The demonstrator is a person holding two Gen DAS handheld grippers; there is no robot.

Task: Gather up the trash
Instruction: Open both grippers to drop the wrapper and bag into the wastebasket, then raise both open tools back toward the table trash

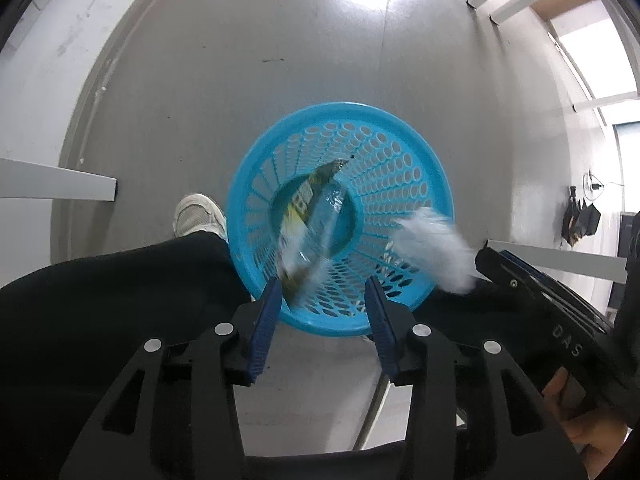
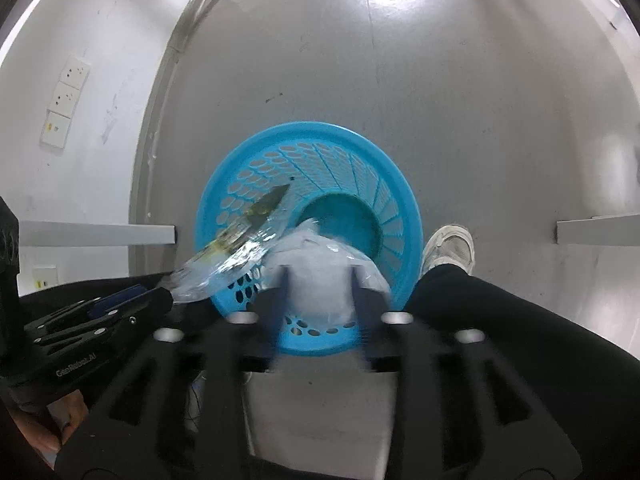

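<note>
Both grippers point steeply down over the blue basket (image 1: 340, 216), a perforated bin standing on the grey floor (image 1: 248, 80) between the person's dark-trousered legs; a pale shoe (image 1: 200, 216) sits just beside its rim. Left gripper (image 1: 322, 292): jaws partly open, blue pads apart, and the printed clear wrapper (image 1: 310, 216) hangs smeared below them inside the basket mouth, apparently loose and dropping. I judge it released, though its top edge lies close to the left pad and the blur hides any contact. Right gripper (image 2: 320, 280): fingers blurred but clearly parted, with the white crumpled plastic (image 2: 320, 276) between them over the near rim of the basket; whether the pads touch it cannot be told. Risks as I read them: the white piece sits over the near rim rather than the centre, so it may catch on the lip or tip out toward the legs. Light film is likely to drift sideways or cling to a pad instead of falling. The wrapper is long and slanted; it may lodge against the wall with its end poking above the rim. The two grippers are close together, so a careless pull-away could knock one against the other, or a leg could nudge the light basket over.
</note>
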